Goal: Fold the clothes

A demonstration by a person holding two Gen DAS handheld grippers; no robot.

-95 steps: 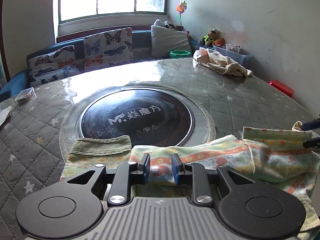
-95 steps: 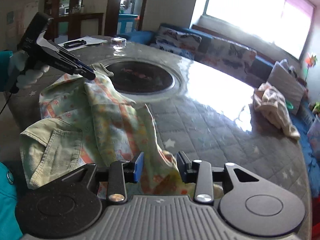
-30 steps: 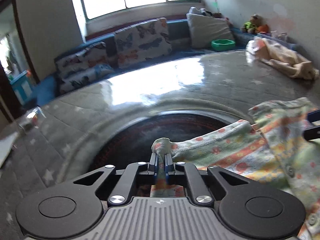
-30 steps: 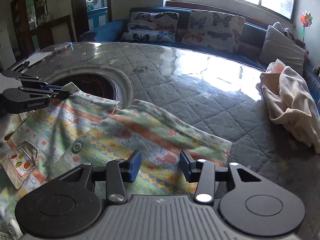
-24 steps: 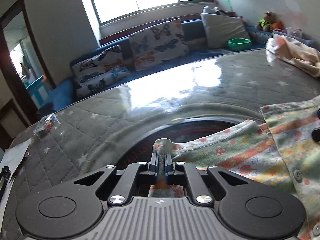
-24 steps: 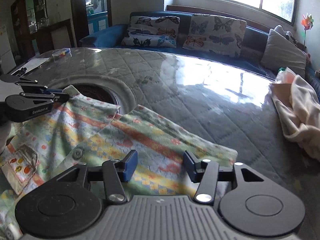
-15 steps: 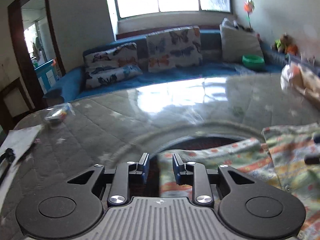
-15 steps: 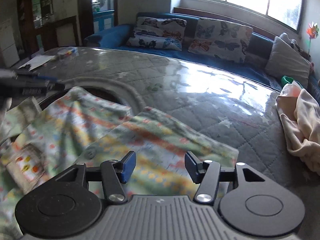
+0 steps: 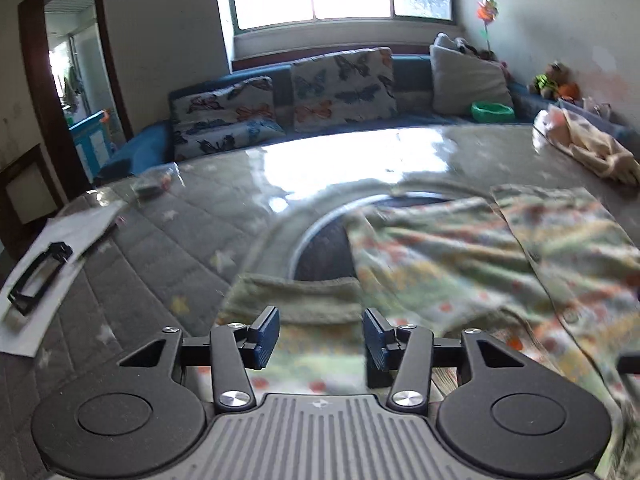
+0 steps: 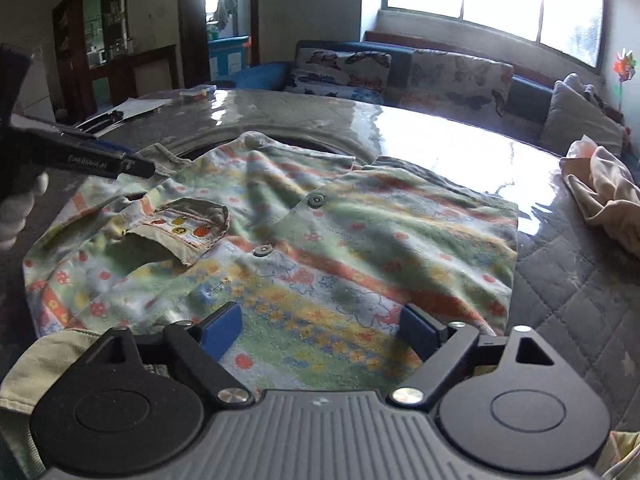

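Note:
A small floral shirt [image 10: 320, 248] with buttons and a chest pocket lies spread flat on the round quilted table [image 10: 580, 280]. In the left wrist view the same floral shirt [image 9: 460, 256] reaches across the dark centre disc, with its grey-green collar edge just ahead of my left gripper [image 9: 322, 334]. That gripper's jaws are opening and nothing is between them. My right gripper [image 10: 320, 330] hovers over the shirt's near hem, its jaws opening wide and pressing on nothing. The left gripper [image 10: 138, 169] also shows at the left in the right wrist view, held by a gloved hand [image 10: 18, 208].
A cream garment [image 10: 608, 196] lies bunched at the table's right edge. Papers with a black clip [image 9: 40, 272] and a small clear box [image 9: 150, 186] sit at the left rim. A blue sofa with butterfly cushions [image 9: 340, 84] runs behind the table.
The left gripper let go of the shirt corner it was pinching and drew back toward the collar side. The right gripper's jaws spread wider, and it pulled back, so the whole shirt now shows flat.

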